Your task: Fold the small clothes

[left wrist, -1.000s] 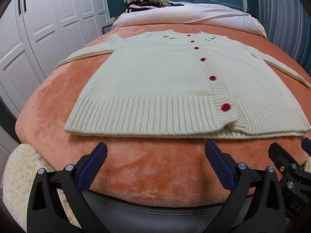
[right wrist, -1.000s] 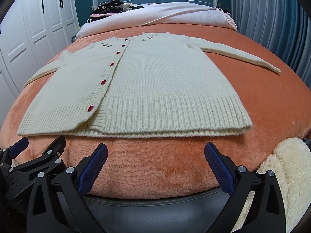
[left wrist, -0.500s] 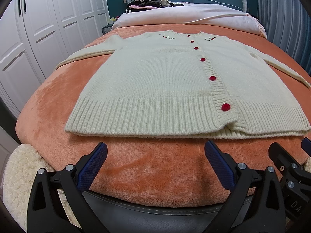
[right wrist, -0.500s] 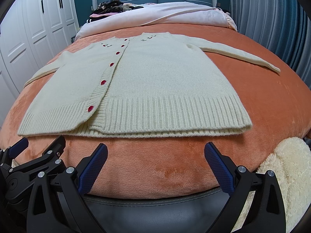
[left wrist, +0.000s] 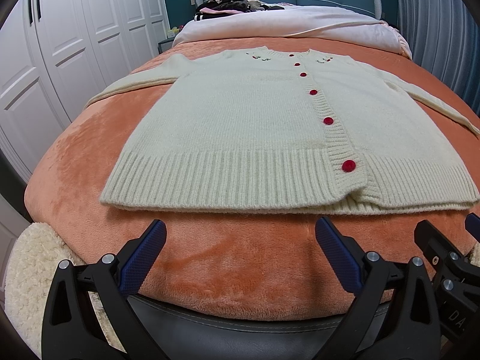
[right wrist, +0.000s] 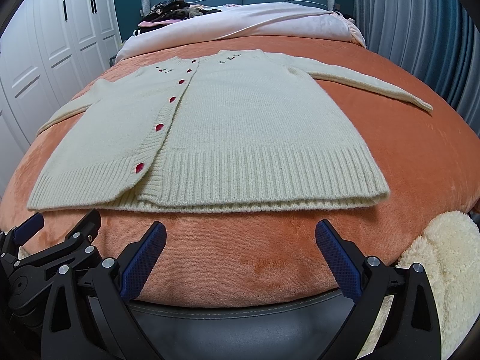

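Observation:
A cream knit cardigan (left wrist: 240,126) with red buttons lies flat and face up on the orange blanket (left wrist: 210,258), both sleeves spread outward. It also shows in the right wrist view (right wrist: 246,126). My left gripper (left wrist: 240,240) is open and empty, hovering just short of the ribbed hem, near its left half. My right gripper (right wrist: 240,240) is open and empty, just short of the hem's right half. The right gripper's body shows at the right edge of the left wrist view (left wrist: 444,258), and the left gripper's body at the left edge of the right wrist view (right wrist: 54,255).
White wardrobe doors (left wrist: 60,45) stand along the left. A pale duvet (left wrist: 285,27) and a pile of dark clothes (left wrist: 225,0) lie at the bed's head. A fluffy cream rug (right wrist: 444,270) lies by the foot of the bed. Blue curtains (right wrist: 420,30) hang at the right.

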Demonstrator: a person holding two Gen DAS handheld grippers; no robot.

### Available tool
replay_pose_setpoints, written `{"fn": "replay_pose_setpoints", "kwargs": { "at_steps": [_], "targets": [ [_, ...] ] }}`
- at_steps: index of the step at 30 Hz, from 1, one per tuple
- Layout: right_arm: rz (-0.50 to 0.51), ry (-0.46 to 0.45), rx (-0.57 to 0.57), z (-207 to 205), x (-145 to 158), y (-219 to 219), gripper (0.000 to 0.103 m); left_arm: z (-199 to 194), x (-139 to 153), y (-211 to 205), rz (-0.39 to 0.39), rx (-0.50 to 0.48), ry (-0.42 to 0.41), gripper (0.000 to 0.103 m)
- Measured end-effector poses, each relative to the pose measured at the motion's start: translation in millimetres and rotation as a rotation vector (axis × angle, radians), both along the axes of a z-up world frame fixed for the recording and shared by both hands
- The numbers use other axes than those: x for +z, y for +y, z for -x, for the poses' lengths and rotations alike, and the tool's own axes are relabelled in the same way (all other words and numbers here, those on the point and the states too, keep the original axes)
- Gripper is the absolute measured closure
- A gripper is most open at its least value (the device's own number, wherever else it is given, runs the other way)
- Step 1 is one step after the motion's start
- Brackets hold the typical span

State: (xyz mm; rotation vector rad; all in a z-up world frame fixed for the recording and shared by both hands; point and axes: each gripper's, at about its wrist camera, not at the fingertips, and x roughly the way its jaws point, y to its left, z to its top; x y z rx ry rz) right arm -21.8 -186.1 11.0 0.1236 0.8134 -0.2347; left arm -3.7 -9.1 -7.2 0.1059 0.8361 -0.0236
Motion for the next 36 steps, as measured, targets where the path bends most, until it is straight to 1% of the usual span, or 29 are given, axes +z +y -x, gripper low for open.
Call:
{"fn": "replay_pose_setpoints", "kwargs": {
  "at_steps": [9, 12, 13, 14, 15, 17, 18, 20, 21, 24, 27, 28, 30, 31, 33, 34, 35, 36],
  "targets": [
    [-0.026, 0.007, -0.005, -2, -3, -5, 0.005, -4, 2, -2, -0.008, 0.0, 0.006, 0.006],
    [-0.055, -0.004, 0.007, -6, 6, -12, 0.005, -9, 17, -3, -0.007, -0.017, -0.011, 0.006],
    [-0.069, -0.024, 0.019, -9, 16, -22, 0.005, -12, 25, -2, 0.002, -0.013, -0.025, 0.005],
    [-0.072, -0.036, 0.021, -12, 21, -28, 0.005, -18, 35, 0, 0.031, -0.011, -0.035, 0.005],
    [-0.069, -0.065, 0.008, -18, 31, -45, 0.005, -24, 43, 4, 0.065, -0.006, -0.039, 0.005],
    [-0.046, -0.103, -0.056, -33, 46, -83, 0.005, -46, 59, 11, 0.123, 0.016, -0.046, 0.005],
    [-0.047, -0.117, -0.111, -46, 52, -115, 0.005, -56, 65, 13, 0.138, 0.028, -0.053, 0.005],
    [-0.098, -0.129, -0.22, -65, 57, -176, 0.005, -78, 75, 18, 0.149, 0.051, -0.07, 0.005],
    [-0.157, -0.138, -0.3, -77, 56, -217, 0.005, -88, 78, 18, 0.144, 0.057, -0.077, 0.005],
    [-0.305, -0.149, -0.481, -105, 46, -319, 0.005, -114, 81, 14, 0.103, 0.058, -0.085, 0.005],
    [-0.428, -0.136, -0.613, -130, 27, -399, 0.005, -134, 76, 7, 0.061, 0.049, -0.075, 0.005],
    [-0.466, -0.133, -0.658, -137, 19, -419, 0.005, -137, 72, 5, 0.055, 0.05, -0.066, 0.005],
    [-0.537, -0.135, -0.759, -145, 1, -451, 0.005, -146, 65, 4, 0.068, 0.054, -0.046, 0.005],
    [-0.557, -0.144, -0.785, -149, -5, -460, 0.005, -148, 60, 5, 0.075, 0.058, -0.035, 0.005],
    [-0.519, -0.18, -0.819, -160, -2, -464, 0.014, -156, 51, 7, 0.093, 0.067, -0.006, 0.005],
    [-0.538, -0.184, -0.775, -173, 1, -465, 0.046, -158, 48, 7, 0.099, 0.072, 0.002, 0.005],
    [-0.58, -0.165, -0.722, -193, 8, -462, 0.09, -162, 44, 10, 0.1, 0.078, 0.01, 0.005],
    [-0.571, -0.198, -0.688, -208, 24, -449, 0.091, -165, 41, 12, 0.1, 0.082, 0.016, 0.005]
  ]
}}
